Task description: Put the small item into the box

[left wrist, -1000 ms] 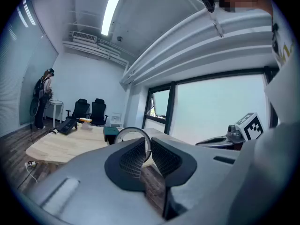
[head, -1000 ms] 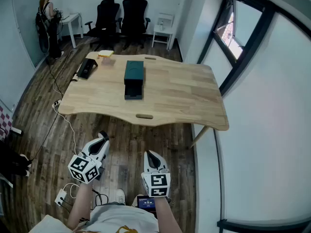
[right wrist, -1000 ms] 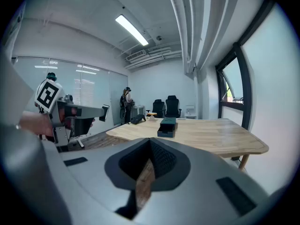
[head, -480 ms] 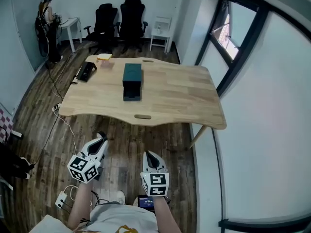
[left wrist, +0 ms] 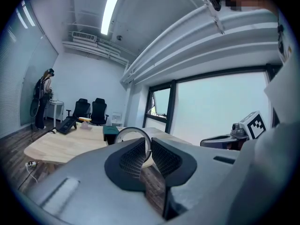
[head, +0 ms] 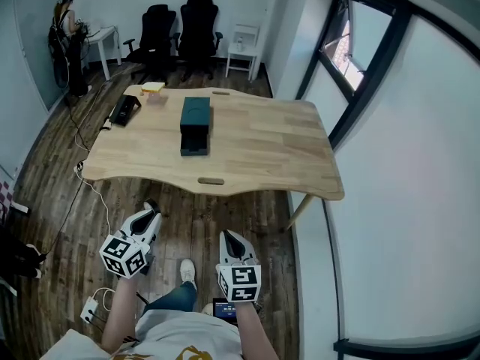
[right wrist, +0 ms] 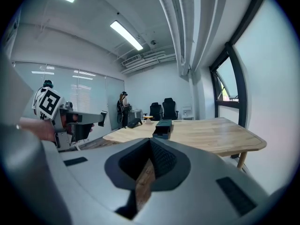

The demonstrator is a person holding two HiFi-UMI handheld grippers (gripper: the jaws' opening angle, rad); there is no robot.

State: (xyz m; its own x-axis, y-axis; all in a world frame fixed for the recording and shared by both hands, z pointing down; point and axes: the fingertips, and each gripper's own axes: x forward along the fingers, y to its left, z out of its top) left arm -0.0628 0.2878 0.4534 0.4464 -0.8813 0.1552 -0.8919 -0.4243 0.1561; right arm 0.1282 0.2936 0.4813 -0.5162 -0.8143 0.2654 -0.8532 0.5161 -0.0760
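Pale and thin, the small hoop-shaped ring (left wrist: 132, 129) is pinched at its rim between the ribbed pads (left wrist: 131, 157) of my left gripper (left wrist: 146, 145). It looks light and perhaps springy, so a gentle hold on the band should do. My right gripper (right wrist: 150, 146) is closed and empty. The dark teal drawer box (head: 194, 124) sits well ahead on the light wooden table (head: 262, 141).

**No legible writing**

No word, number or brand can be read in any view. The cubes on the left gripper (head: 150, 210) and the right gripper (head: 229, 240) bear only black-and-white square patterns. The lit screen (head: 225, 310) by the person's feet is too small to read.
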